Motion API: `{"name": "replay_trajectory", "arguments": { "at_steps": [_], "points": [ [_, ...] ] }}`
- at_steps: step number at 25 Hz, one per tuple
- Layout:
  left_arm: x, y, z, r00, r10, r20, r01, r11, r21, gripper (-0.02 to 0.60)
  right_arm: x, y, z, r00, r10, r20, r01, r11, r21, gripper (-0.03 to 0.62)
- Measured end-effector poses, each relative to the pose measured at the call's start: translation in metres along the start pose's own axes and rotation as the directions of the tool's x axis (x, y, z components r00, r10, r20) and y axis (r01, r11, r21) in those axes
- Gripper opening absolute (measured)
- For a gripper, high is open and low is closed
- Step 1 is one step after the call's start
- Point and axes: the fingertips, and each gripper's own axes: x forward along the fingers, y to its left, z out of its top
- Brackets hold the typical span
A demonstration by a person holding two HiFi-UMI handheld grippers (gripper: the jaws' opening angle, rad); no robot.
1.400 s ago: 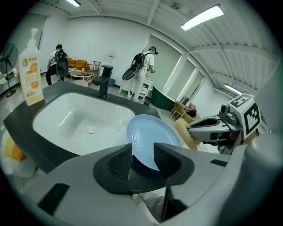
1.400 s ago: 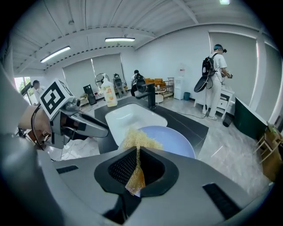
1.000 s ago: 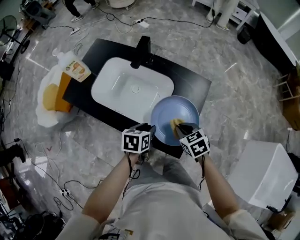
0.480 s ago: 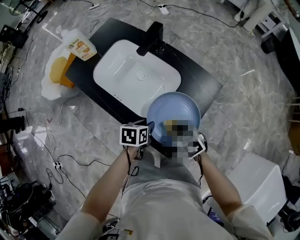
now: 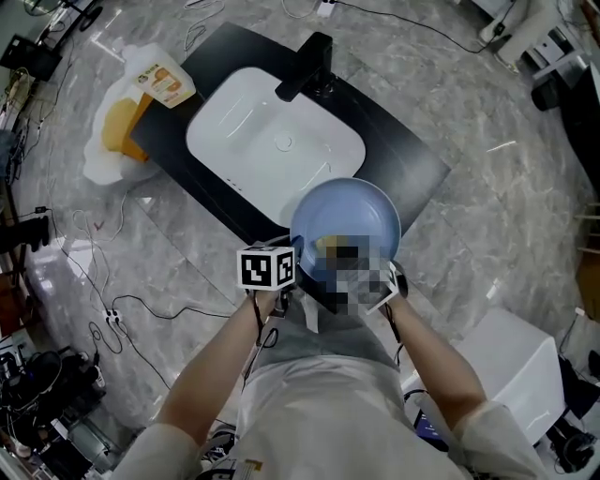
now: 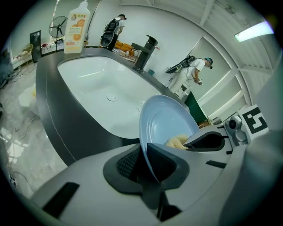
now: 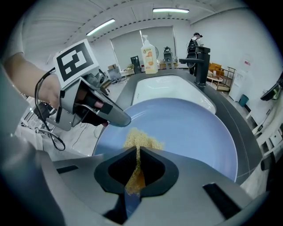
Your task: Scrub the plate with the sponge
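Closing since the earlier frame, the left gripper had clamped onto the plate by its near rim. The right gripper, pinching the sponge, pressed it onto the plate just ahead.

bright, even light from ceiling strips; soft glare on the white sink and glossy floor. both gripper views bulge like fisheyes, dark at the corners, with near housings and the plate rim soft.
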Motion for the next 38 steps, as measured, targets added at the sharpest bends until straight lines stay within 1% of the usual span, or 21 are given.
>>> {"name": "replay_trajectory", "arguments": {
  "at_steps": [4,8,12,16,19,21,24,25,28,30,32,35,38],
  "points": [
    [-0.001,-0.001,0.000,1.000,-0.015,-0.006,0.015,1.000,-0.007,0.051,0.012,0.001,0.018,1.000,0.013,0.018,-0.013,0.999,-0.032,0.046],
    [0.000,-0.001,0.000,1.000,-0.027,-0.014,0.027,1.000,0.004,0.052,0.022,-0.014,0.039,0.999,0.010,0.033,-0.009,0.999,-0.034,0.046],
    [-0.001,0.000,0.000,0.999,-0.033,-0.012,0.034,0.999,0.006,0.052,0.027,-0.035,0.057,0.999,-0.021,0.030,0.022,0.999,-0.044,0.046],
    [-0.001,-0.001,0.000,0.999,-0.041,-0.007,0.041,0.999,-0.008,0.052,0.025,-0.059,0.065,0.997,-0.071,0.031,0.072,0.997,-0.030,0.046],
    [-0.002,0.005,0.002,1.000,-0.017,-0.003,0.017,1.000,-0.016,0.046,0.020,-0.077,0.062,0.992,-0.125,0.020,0.126,0.992,-0.022,0.046],
    [-0.002,0.008,0.004,1.000,-0.005,0.005,0.005,0.999,-0.039,0.041,0.015,-0.087,0.055,0.986,-0.166,0.000,0.166,0.986,-0.020,0.046],
    [-0.003,0.011,0.007,1.000,-0.014,0.026,0.017,0.990,-0.138,0.028,0.004,-0.099,0.039,0.974,-0.220,-0.045,0.220,0.976,-0.003,0.046],
    [-0.003,0.012,0.008,0.999,-0.010,0.032,0.015,0.988,-0.152,0.028,0.000,-0.103,0.032,0.970,-0.234,-0.062,0.235,0.972,0.005,0.046],
    [-0.004,0.012,0.010,0.999,0.006,0.047,0.001,0.989,-0.145,0.028,-0.014,-0.108,0.007,0.958,-0.260,-0.123,0.264,0.965,0.013,0.045],
    [-0.004,0.013,0.011,0.999,0.011,0.052,-0.003,0.988,-0.153,0.028,-0.021,-0.103,-0.010,0.949,-0.260,-0.176,0.262,0.965,-0.015,0.045],
    [-0.004,0.015,0.010,0.999,0.014,0.053,-0.005,0.986,-0.165,0.028,-0.026,-0.088,-0.028,0.944,-0.241,-0.225,0.237,0.970,-0.047,0.044],
    [-0.003,0.014,0.010,0.999,0.004,0.047,0.003,0.986,-0.164,0.028,-0.031,-0.053,-0.049,0.949,-0.173,-0.263,0.165,0.985,-0.050,0.046],
    [-0.003,0.013,0.011,0.999,-0.007,0.039,0.012,0.989,-0.145,0.028,-0.028,-0.016,-0.056,0.958,-0.106,-0.267,0.100,0.994,-0.038,0.046]
  ]
}}
